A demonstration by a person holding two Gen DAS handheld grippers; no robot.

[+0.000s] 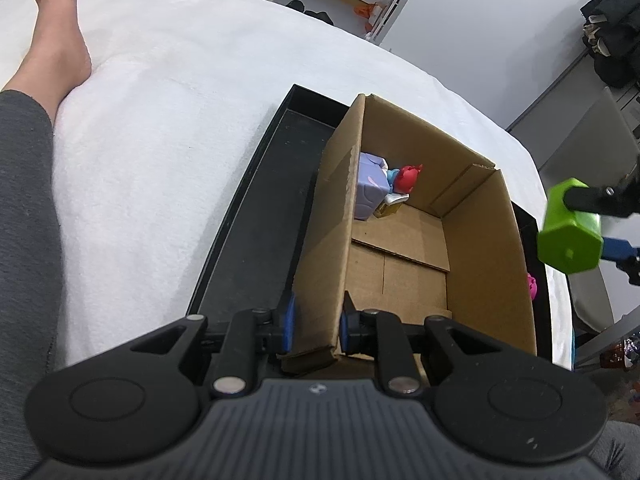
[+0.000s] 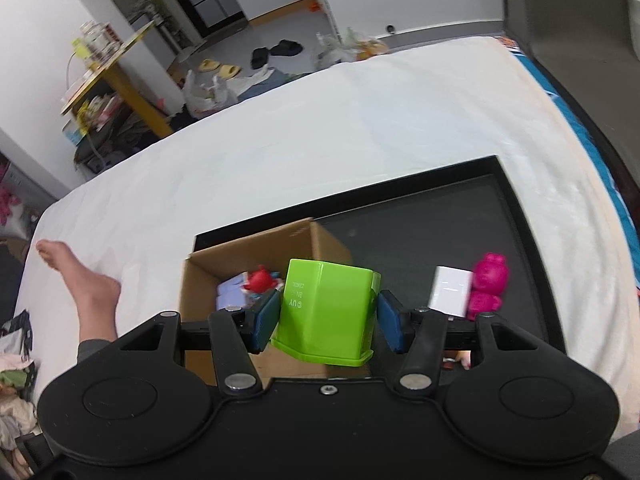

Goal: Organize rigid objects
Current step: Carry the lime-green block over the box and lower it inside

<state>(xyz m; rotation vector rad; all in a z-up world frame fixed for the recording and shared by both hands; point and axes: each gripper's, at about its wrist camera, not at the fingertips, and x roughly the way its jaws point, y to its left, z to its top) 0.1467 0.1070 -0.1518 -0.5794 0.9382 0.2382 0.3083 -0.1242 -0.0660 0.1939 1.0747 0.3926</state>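
An open cardboard box [image 1: 484,236] stands in a black tray [image 1: 256,208] on the white bed. My left gripper [image 1: 318,326] is shut on the box's near left wall. Inside the box at the far corner lie a lilac block [image 1: 370,188] and a red toy [image 1: 408,178]. My right gripper [image 2: 326,314] is shut on a lime green plastic container [image 2: 326,312], held in the air over the box's right side; the same green container [image 1: 570,226] shows at the right edge of the left wrist view. A white block [image 2: 450,290] and a pink figure [image 2: 488,286] sit on the tray [image 2: 420,216].
A person's bare leg and foot [image 1: 56,52] rest on the bed left of the tray. The bed's far edge drops to a cluttered floor with slippers [image 2: 220,67] and bags. A grey chair [image 2: 568,8] stands at the far right.
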